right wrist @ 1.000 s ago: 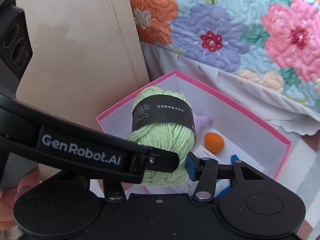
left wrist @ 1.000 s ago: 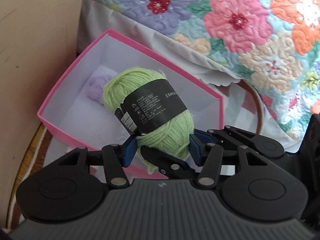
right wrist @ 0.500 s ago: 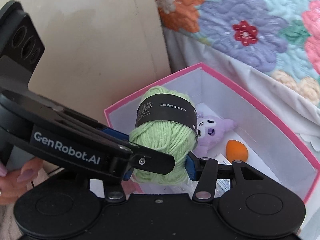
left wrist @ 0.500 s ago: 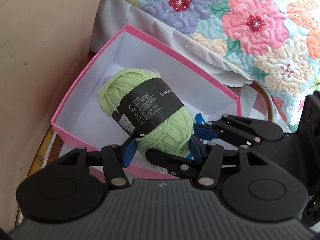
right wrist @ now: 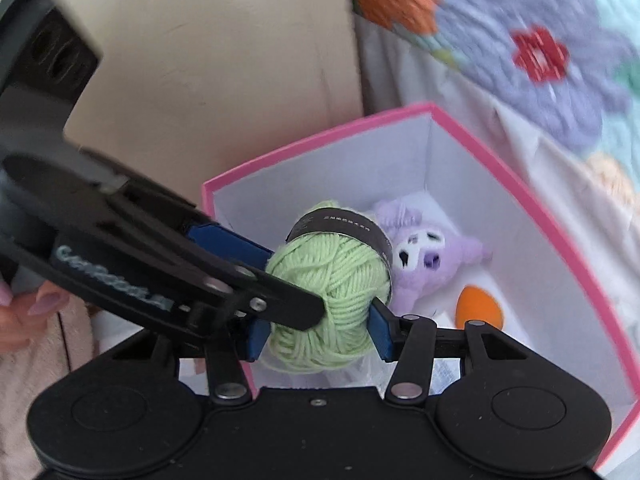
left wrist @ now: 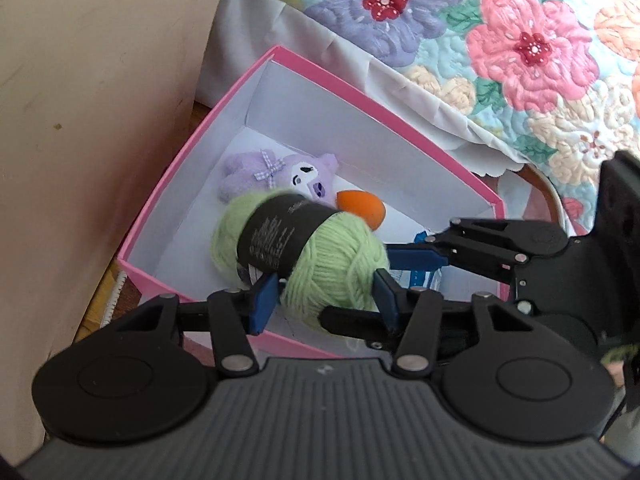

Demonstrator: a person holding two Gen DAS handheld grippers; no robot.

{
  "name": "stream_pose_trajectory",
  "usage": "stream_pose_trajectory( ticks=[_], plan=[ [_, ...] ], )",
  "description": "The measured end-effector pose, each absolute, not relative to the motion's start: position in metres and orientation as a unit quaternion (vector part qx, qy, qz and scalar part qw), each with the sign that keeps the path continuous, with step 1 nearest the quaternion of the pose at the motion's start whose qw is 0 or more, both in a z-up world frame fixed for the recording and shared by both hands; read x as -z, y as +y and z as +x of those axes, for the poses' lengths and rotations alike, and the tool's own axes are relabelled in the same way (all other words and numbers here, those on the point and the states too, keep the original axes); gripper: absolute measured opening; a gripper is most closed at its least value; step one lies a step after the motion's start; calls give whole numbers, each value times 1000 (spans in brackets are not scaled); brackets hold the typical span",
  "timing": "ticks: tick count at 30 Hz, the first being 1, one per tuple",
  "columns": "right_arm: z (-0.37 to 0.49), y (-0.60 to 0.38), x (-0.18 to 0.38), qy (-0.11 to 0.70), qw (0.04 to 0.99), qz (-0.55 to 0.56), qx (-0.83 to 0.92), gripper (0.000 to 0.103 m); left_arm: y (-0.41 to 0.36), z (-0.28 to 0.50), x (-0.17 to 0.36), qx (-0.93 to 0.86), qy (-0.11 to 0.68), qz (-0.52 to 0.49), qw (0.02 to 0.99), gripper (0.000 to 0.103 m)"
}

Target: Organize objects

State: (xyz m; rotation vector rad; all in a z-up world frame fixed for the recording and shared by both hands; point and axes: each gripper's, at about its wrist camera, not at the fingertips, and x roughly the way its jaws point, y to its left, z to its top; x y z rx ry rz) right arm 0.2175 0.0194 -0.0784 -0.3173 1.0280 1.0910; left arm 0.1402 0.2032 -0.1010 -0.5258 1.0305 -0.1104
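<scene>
A green yarn ball (left wrist: 320,268) with a black paper band hangs low inside the open pink box (left wrist: 320,76), tilted, its far end blurred. Both grippers grasp it. My left gripper (left wrist: 322,296) has its blue pads on the ball's near end and its jaws are closing. My right gripper (right wrist: 318,332) flanks the yarn ball (right wrist: 328,292) with both pads touching it, jaws opening. In the left wrist view the right gripper (left wrist: 356,286) reaches in from the right; in the right wrist view the left gripper (right wrist: 292,280) reaches in from the left.
Inside the pink box (right wrist: 320,132) lie a purple plush toy (left wrist: 280,176) (right wrist: 432,256), an orange egg-shaped sponge (left wrist: 364,208) (right wrist: 478,304) and a blue-and-white packet (left wrist: 424,276). A beige panel (left wrist: 100,120) stands left of the box; a floral quilt (left wrist: 520,60) hangs behind. A hand (right wrist: 24,304) holds the left gripper.
Both grippers have carried the yarn ball down into the box. The ball has tipped, and the plush toy and orange sponge now show behind it. The right gripper has rolled.
</scene>
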Motion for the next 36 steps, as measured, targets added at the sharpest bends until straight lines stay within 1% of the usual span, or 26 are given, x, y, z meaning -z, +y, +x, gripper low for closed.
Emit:
stream_pose_trajectory(
  ticks=[2, 5, 9, 11, 13, 15, 20, 22, 24, 25, 31, 36],
  plan=[
    [225, 10, 82, 481, 730, -103, -475, 64, 204, 139, 98, 49, 479, -245, 841, 42],
    [224, -3, 82, 487, 744, -63, -453, 71, 206, 138, 97, 42, 471, -241, 847, 41],
    [213, -16, 78, 475, 768, -22, -429, 71, 209, 139, 98, 32, 466, -242, 850, 41],
    [209, -20, 77, 466, 773, 3, -430, 65, 210, 139, 99, 30, 464, -245, 851, 41],
    [206, -21, 74, 457, 779, 16, -428, 63, 211, 138, 98, 29, 460, -249, 852, 41],
    [200, -23, 68, 443, 791, 5, -421, 59, 212, 137, 95, 22, 451, -247, 857, 41],
    [203, -5, 61, 405, 815, -66, -410, 59, 218, 135, 87, 18, 427, -258, 867, 41],
    [210, 8, 65, 398, 808, -97, -423, 53, 219, 136, 88, 15, 418, -269, 867, 41],
    [214, 17, 73, 406, 801, -107, -428, 40, 217, 139, 90, 21, 418, -271, 867, 41],
    [216, 20, 79, 416, 796, -103, -427, 38, 216, 140, 92, 22, 420, -270, 866, 41],
    [215, 17, 97, 465, 779, -36, -420, 37, 213, 142, 97, 21, 430, -260, 864, 41],
    [208, 25, 96, 477, 777, -60, -408, 38, 207, 140, 96, 22, 436, -241, 867, 41]
  ],
)
